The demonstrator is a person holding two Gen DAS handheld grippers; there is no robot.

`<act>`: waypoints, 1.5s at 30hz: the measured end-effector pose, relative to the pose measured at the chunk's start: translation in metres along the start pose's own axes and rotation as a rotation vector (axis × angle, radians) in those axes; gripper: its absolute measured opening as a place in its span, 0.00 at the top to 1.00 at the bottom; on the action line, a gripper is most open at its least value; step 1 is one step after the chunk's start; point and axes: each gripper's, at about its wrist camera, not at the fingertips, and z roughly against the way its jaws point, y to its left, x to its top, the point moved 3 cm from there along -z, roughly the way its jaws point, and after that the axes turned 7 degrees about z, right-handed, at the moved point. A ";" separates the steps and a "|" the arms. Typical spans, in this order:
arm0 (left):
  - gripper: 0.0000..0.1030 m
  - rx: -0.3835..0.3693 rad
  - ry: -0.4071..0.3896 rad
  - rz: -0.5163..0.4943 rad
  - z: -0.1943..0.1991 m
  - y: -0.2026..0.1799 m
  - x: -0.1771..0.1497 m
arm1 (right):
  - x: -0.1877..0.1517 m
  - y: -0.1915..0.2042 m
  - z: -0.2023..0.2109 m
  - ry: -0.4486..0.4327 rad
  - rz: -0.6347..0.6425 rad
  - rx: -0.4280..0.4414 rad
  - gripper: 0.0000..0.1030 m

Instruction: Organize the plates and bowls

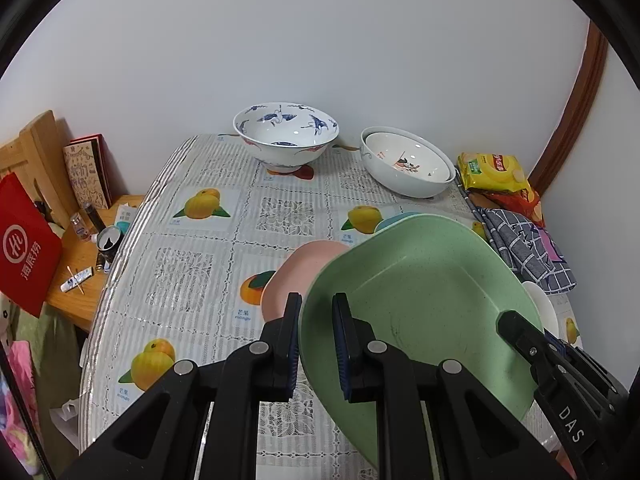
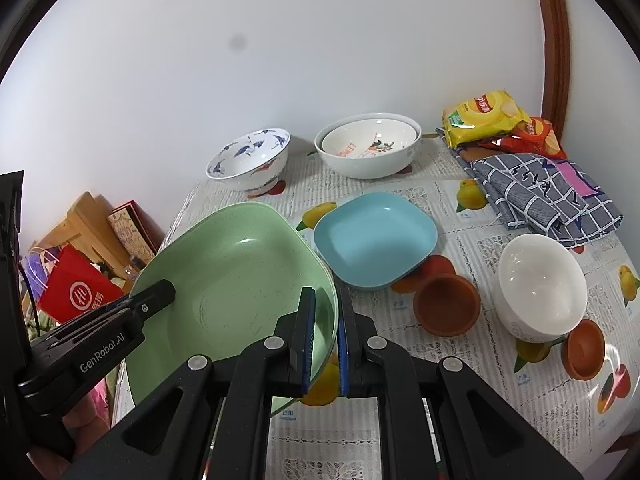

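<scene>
"GenRobot.AI" stands in white on the left gripper (image 2: 316,334) body as the right wrist view shows it; "DAS" on the right gripper (image 1: 520,330); "mango" under fruit pictures on the tablecloth (image 1: 200,216); "海底捞" on the red bag (image 1: 24,246).

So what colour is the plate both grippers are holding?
Speckled light green plate, clearest in the right wrist view.

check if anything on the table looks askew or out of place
The white bowl lies tipped on its side, mouth facing sideways, beside two brown cups. The other bowls sit upright. Nothing looks spilled or broken.
</scene>
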 end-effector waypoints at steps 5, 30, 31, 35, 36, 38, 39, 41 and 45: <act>0.86 0.006 0.010 0.008 -0.006 0.009 0.000 | 0.000 0.006 -0.007 0.008 0.008 -0.001 0.90; 0.86 0.064 0.119 0.104 -0.062 0.067 -0.022 | -0.033 0.042 -0.075 0.135 0.066 0.030 0.90; 0.86 0.065 0.125 0.109 -0.066 0.068 -0.023 | -0.034 0.041 -0.079 0.140 0.067 0.028 0.90; 0.86 0.062 0.137 0.120 -0.075 0.069 -0.023 | -0.032 0.039 -0.089 0.149 0.074 0.023 0.90; 0.86 0.062 0.138 0.121 -0.077 0.068 -0.022 | -0.031 0.039 -0.091 0.150 0.076 0.023 0.90; 0.86 0.063 0.137 0.121 -0.081 0.067 -0.018 | -0.028 0.037 -0.095 0.149 0.080 0.021 0.90; 0.86 0.063 0.137 0.123 -0.083 0.067 -0.017 | -0.026 0.037 -0.098 0.149 0.083 0.022 0.90; 0.86 0.063 0.135 0.123 -0.087 0.064 -0.012 | -0.022 0.035 -0.101 0.148 0.092 0.024 0.90; 0.86 0.071 0.130 0.111 -0.095 0.056 -0.004 | -0.015 0.030 -0.111 0.143 0.105 0.024 0.90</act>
